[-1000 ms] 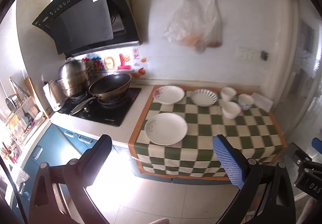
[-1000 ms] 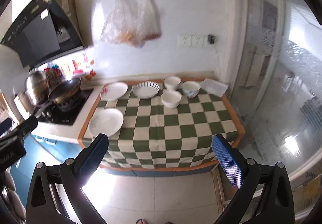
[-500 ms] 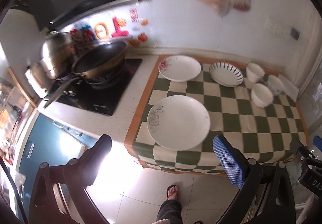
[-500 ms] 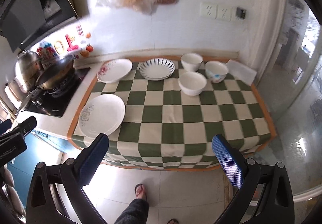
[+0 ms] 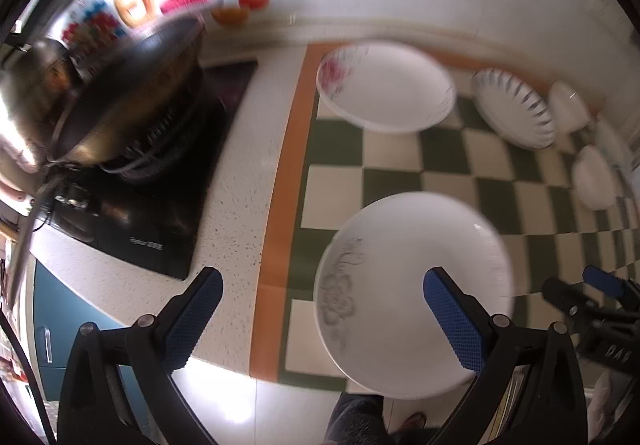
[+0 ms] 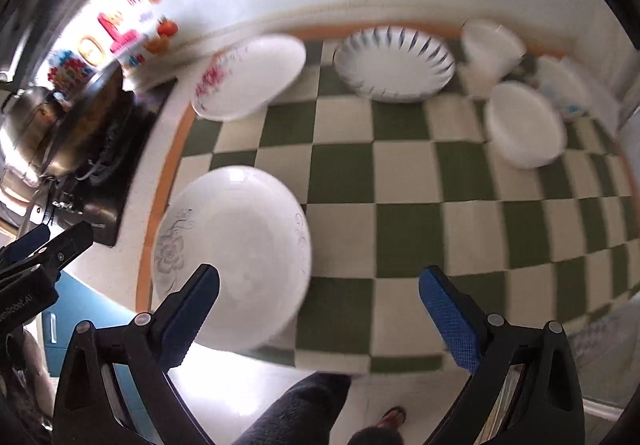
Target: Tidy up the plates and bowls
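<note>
A large white plate with a grey flower (image 5: 412, 285) (image 6: 232, 257) lies at the near left corner of the green-checked cloth (image 5: 400, 181) (image 6: 400, 181). A plate with a pink flower (image 5: 384, 85) (image 6: 248, 77), a striped plate (image 5: 516, 109) (image 6: 396, 63) and white bowls (image 5: 594, 177) (image 6: 524, 125) stand at the back. My left gripper (image 5: 320, 309) is open, its right finger over the large plate's near edge. My right gripper (image 6: 320, 305) is open, its left finger over the same plate.
A black stove (image 5: 132, 205) with a dark wok (image 5: 128, 97) stands left of the cloth on a speckled counter (image 5: 240, 173). A steel pot (image 6: 28, 125) is behind it. The person's leg (image 6: 300, 413) and the floor are below the counter edge.
Both grippers have moved forward and down toward the counter; the large white plate now sits close between the fingers. Both stay open.
</note>
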### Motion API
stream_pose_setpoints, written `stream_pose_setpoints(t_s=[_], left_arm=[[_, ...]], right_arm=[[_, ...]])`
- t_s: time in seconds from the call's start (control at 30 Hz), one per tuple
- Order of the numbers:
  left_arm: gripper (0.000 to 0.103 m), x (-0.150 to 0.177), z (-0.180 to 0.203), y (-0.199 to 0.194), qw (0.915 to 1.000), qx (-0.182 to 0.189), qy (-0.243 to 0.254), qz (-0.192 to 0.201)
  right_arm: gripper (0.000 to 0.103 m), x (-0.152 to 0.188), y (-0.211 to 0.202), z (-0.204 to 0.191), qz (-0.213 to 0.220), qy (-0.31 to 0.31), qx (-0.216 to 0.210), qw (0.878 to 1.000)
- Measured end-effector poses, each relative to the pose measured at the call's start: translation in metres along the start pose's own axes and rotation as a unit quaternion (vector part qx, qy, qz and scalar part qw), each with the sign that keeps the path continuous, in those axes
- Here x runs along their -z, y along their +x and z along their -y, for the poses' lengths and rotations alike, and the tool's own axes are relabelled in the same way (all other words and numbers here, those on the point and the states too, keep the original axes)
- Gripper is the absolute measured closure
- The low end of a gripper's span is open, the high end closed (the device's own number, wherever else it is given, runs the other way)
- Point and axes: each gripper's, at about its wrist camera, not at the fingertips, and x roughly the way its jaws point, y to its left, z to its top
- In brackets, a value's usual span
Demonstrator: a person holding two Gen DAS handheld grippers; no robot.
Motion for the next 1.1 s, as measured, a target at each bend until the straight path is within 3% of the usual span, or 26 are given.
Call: stream_pose_setpoints(t_s=[0.1, 0.27, 0.4, 0.63, 0.7, 0.73, 0.77, 0.8, 0.87, 1.1], left_arm=[[0.004, -0.008, -0.009, 0.037, 0.9993, 0.006, 0.003, -0.036], [0.01, -0.012, -0.021, 0.083, 0.9936, 0.047, -0.008, -0.102], [0.021, -0.008, -0.022, 0.103, 0.9884, 0.067, -0.009, -0.136], [0.05, -0.002, -0.018, 0.114, 0.9827, 0.091, -0.001, -0.161], [0.061, 0.001, -0.017, 0.115, 0.98, 0.107, -0.005, -0.168], [0.067, 0.002, -0.016, 0.114, 0.9788, 0.116, -0.009, -0.168], [0.07, 0.002, -0.015, 0.114, 0.9782, 0.121, -0.009, -0.169], [0.075, 0.003, -0.014, 0.112, 0.9778, 0.124, -0.009, -0.169], [0.074, 0.004, -0.008, 0.107, 0.9802, 0.113, -0.002, -0.162], [0.075, 0.009, 0.01, 0.099, 0.9824, 0.106, -0.007, -0.153]], right_arm=[[0.006, -0.013, 0.04, 0.004, -0.031, 0.014, -0.008, 0.999], [0.017, -0.026, 0.091, 0.015, -0.079, 0.05, -0.027, 0.995], [0.024, -0.027, 0.121, 0.02, -0.118, 0.083, -0.06, 0.988], [0.038, -0.025, 0.138, 0.009, -0.136, 0.087, -0.093, 0.983], [0.049, -0.023, 0.141, 0.005, -0.14, 0.087, -0.104, 0.981], [0.064, -0.022, 0.143, 0.004, -0.145, 0.091, -0.11, 0.979], [0.071, -0.021, 0.143, 0.004, -0.148, 0.093, -0.107, 0.979], [0.073, -0.02, 0.143, 0.003, -0.141, 0.094, -0.101, 0.98], [0.083, -0.019, 0.14, 0.006, -0.135, 0.095, -0.096, 0.982], [0.083, -0.015, 0.13, 0.018, -0.123, 0.076, -0.093, 0.985]])
